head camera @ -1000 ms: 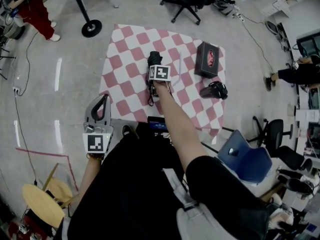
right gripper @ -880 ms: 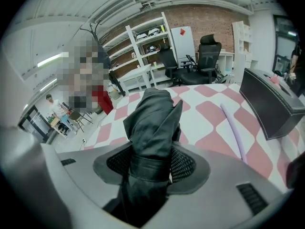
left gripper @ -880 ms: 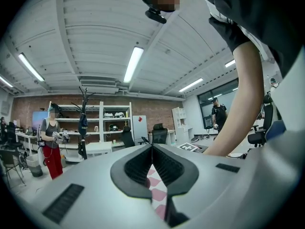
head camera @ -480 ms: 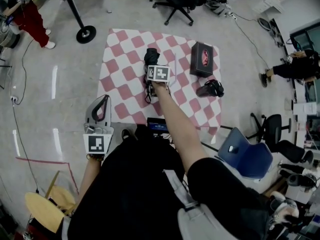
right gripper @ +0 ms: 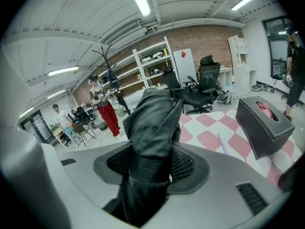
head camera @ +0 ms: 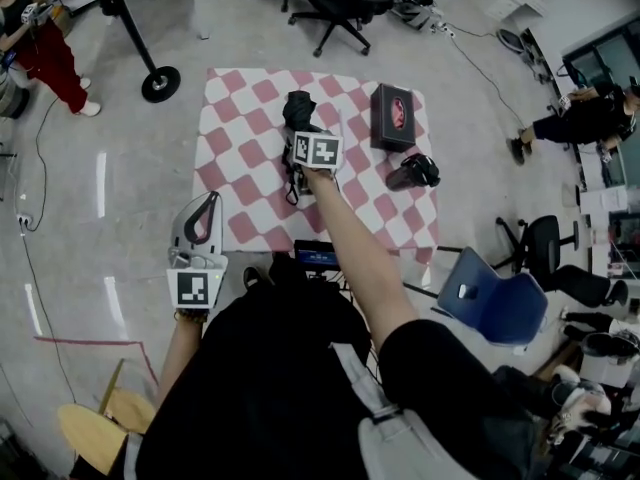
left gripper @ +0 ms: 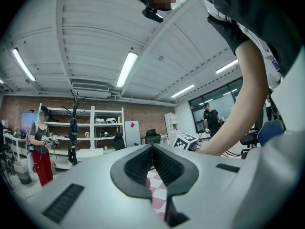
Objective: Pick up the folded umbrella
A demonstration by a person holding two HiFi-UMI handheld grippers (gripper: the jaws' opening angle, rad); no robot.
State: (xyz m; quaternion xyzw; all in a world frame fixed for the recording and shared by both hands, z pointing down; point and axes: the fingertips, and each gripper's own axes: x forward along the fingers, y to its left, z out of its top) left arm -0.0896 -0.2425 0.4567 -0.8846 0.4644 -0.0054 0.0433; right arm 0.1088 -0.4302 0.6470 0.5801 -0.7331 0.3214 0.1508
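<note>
Right gripper (head camera: 304, 131) clamped across the midsection of the folded umbrella (head camera: 297, 108); in the right gripper view the pads (right gripper: 185, 165) are seen pressed on either side of the closure band, with black fabric bulging above and below. The umbrella is held over the middle of the checked surface (head camera: 240, 158), towards its far edge, and appears to be clear of it, while a strap (head camera: 290, 183) hangs down at the near side. A black box (head camera: 392, 116) lies by the far right corner, well apart. Left gripper (head camera: 203, 208) held level off the near left corner, pressed together on nothing.

For a clean lift, the clamp should be kept firm on the band, where the fabric is least likely to slip. The rise is best made straight and unhurried, so that the strap is not snagged on the cloth.
</note>
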